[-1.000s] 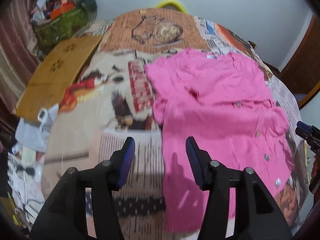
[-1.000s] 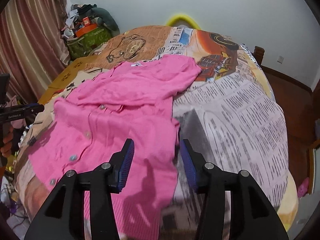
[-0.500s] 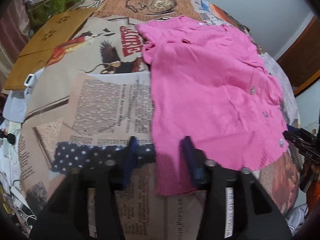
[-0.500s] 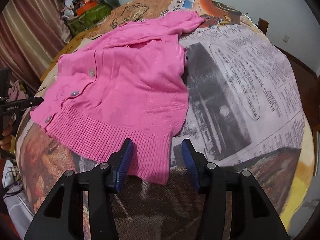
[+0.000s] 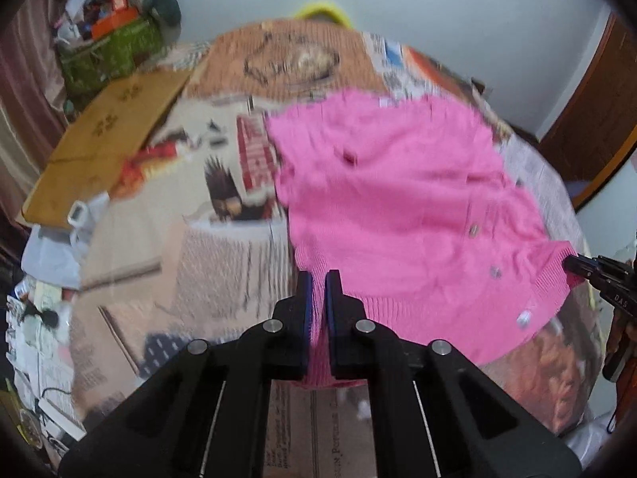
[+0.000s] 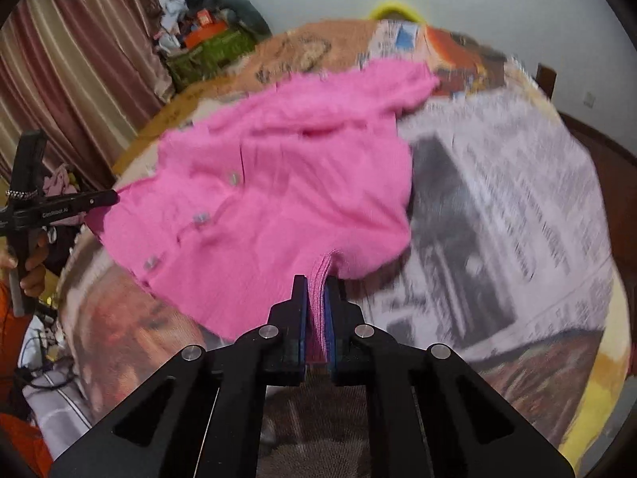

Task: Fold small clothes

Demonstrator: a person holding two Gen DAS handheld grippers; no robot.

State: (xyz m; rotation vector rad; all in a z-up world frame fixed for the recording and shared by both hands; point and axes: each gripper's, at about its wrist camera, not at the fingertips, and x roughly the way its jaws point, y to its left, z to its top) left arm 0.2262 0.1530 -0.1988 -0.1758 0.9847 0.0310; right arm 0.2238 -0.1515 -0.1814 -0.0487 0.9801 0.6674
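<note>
Both hand-held grippers pinch the hem of a pink cardigan

The left hand-held gripper [image 5: 315, 279] has just closed on the ribbed hem at one bottom corner of the pink cardigan [image 5: 402, 207], which lies spread, buttons up, over a newspaper-print bedspread [image 5: 223, 263]. The right hand-held gripper [image 6: 316, 281] has likewise just clamped the hem at the other bottom corner, fabric bunched between its pads.

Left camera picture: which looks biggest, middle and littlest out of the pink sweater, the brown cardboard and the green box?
1. pink sweater
2. brown cardboard
3. green box, though it sits farthest from the camera, so it may only look littlest.
</note>
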